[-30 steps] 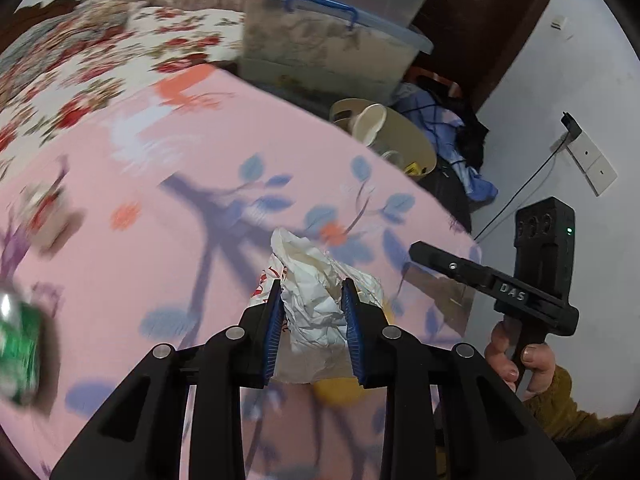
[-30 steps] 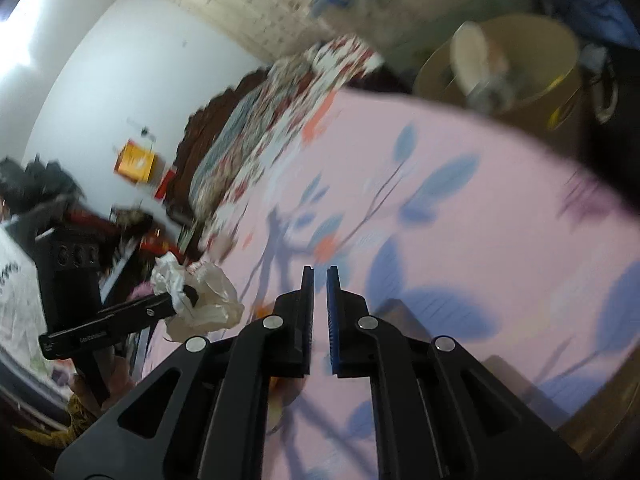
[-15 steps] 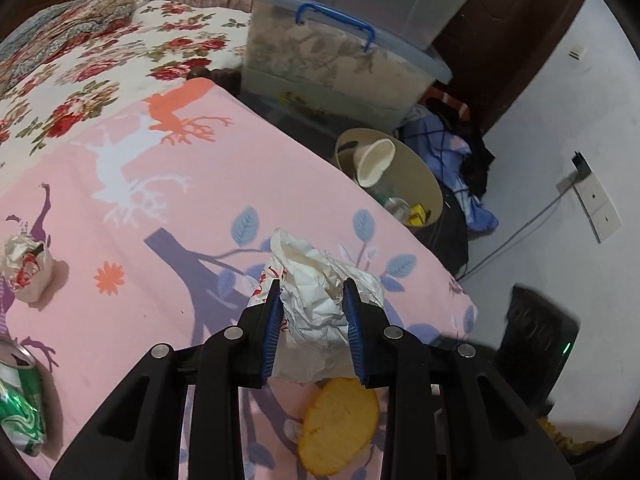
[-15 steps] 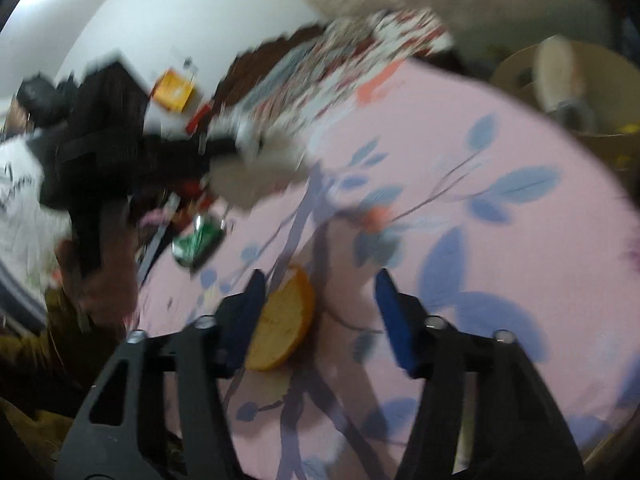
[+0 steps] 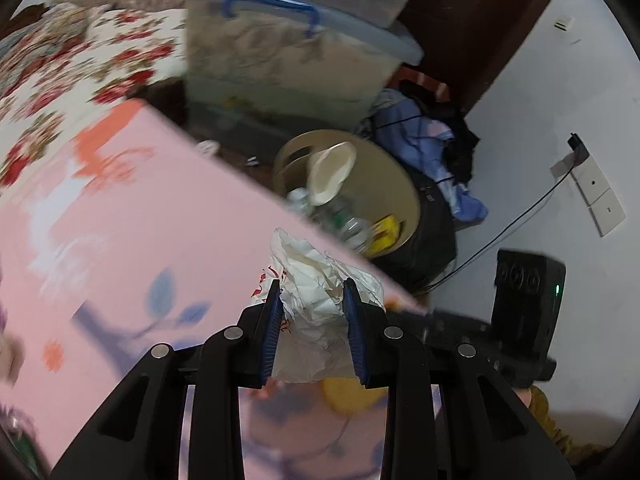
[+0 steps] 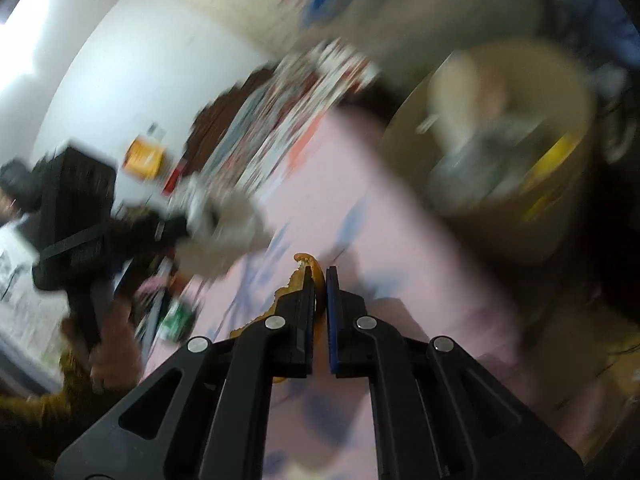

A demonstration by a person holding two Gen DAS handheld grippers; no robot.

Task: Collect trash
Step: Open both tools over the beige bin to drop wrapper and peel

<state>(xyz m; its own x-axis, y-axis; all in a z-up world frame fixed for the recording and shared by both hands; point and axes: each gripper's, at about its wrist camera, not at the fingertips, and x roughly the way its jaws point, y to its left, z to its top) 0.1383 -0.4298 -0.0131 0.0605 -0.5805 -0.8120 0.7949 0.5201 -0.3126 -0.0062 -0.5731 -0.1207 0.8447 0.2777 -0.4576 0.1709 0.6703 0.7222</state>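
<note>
A crumpled white wrapper [image 5: 320, 312], with red print along its left edge, is held between the blue pads [image 5: 271, 332] of the left tool [image 5: 313, 330], the jaws set narrow and pressing on both sides of it. The wad is carried above the far edge of the pink sheet [image 5: 132, 216], and its top is seen just short of the round waste bin [image 5: 404, 196] beyond that edge. In the right wrist view the same wrapper [image 6: 224, 224] appears blurred, up and to the left of the right tool [image 6: 318, 300].

An orange-brown, flat, bitten piece of food [image 6: 308, 272] is pinched edgewise in the right tool, whose jaws are almost together on it. The same piece is glimpsed as a yellow patch [image 5: 348, 394] below the wrapper in the left wrist view.

The sheet is printed with blue leaves, purple branches and an orange deer; whether it covers a bed or a worktop cannot be told. A green can [image 6: 176, 320] lies on it near the left side of the right wrist view. The bin holds a paper cup [image 5: 330, 172], a plastic bottle [image 5: 344, 224] and something yellow. Behind it are noted clear storage boxes with a blue handle [image 5: 272, 4], a floral bedspread [image 5: 68, 64], a heap of blue and dark clothes [image 5: 432, 148], a dark wooden door and a white wall with a socket and cable [image 5: 576, 152]. A hand [image 6: 112, 352] in a mustard sleeve is seen on the left tool's grip.
</note>
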